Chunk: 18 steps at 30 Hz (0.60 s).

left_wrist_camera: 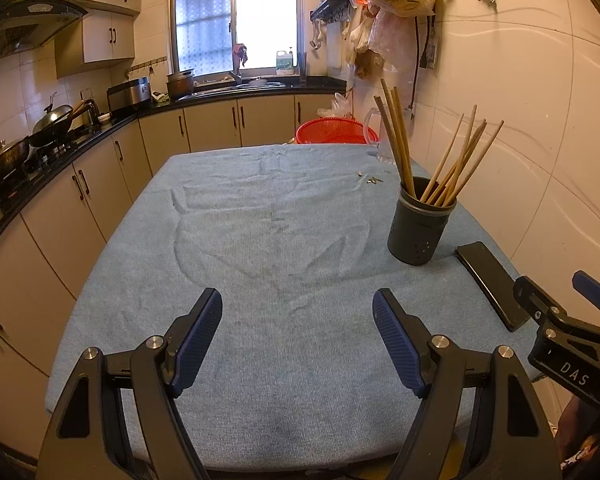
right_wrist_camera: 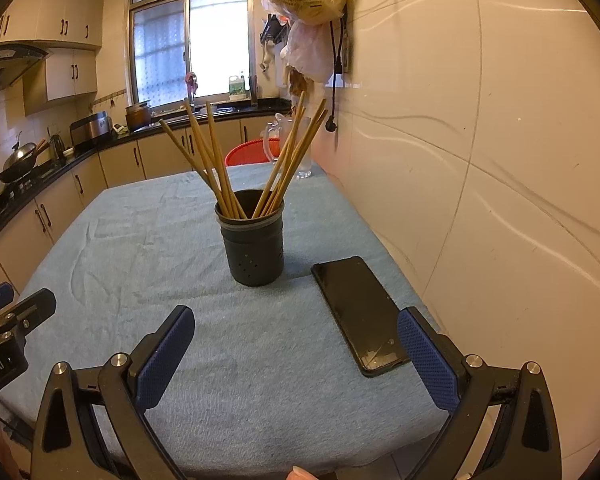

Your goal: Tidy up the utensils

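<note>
A dark round holder stands on the blue cloth, with several wooden chopsticks leaning out of it in two bunches. My left gripper hovers open over the near middle of the cloth, nothing between its blue pads. It is well left of and nearer than the holder. My right gripper is open too, low over the near right part of the table, short of the holder. In the left wrist view the right gripper shows at the right edge.
A black phone lies flat on the cloth right of the holder, close to my right finger pad. A clear glass jug and a red basket are at the far end. A tiled wall runs along the right; kitchen counters lie left.
</note>
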Each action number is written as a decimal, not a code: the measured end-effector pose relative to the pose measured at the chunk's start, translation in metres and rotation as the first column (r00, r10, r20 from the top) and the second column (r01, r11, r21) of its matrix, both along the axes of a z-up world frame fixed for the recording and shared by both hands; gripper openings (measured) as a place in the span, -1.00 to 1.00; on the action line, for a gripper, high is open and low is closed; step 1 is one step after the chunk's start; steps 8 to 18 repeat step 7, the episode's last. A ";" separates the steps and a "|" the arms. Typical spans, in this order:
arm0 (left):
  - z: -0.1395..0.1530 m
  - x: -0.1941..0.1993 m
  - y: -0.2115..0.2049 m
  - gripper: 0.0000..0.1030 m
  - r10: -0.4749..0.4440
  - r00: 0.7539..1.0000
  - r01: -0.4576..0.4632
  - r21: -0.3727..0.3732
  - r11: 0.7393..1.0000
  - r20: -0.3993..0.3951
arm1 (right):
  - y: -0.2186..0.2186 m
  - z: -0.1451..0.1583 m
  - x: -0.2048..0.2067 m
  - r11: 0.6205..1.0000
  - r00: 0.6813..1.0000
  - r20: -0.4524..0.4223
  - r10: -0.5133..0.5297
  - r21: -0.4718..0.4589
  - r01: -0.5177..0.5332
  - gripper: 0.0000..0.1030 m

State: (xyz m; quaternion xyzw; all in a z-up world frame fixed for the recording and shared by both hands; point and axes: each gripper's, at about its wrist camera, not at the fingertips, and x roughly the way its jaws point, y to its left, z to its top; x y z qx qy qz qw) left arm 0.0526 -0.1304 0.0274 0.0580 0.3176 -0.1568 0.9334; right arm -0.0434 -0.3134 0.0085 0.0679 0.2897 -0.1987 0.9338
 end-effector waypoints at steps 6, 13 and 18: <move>-0.013 0.023 0.034 0.49 0.097 0.994 -0.098 -0.028 0.995 -0.043 | 0.010 -0.016 0.020 0.997 0.996 -0.056 0.069 0.035 -0.067 1.00; -0.016 0.029 0.040 0.49 0.123 0.991 -0.124 -0.023 0.992 -0.052 | 0.012 -0.019 0.027 0.996 0.994 -0.072 0.083 0.043 -0.080 1.00; -0.016 0.029 0.040 0.49 0.123 0.991 -0.124 -0.023 0.992 -0.052 | 0.012 -0.019 0.027 0.996 0.994 -0.072 0.083 0.043 -0.080 1.00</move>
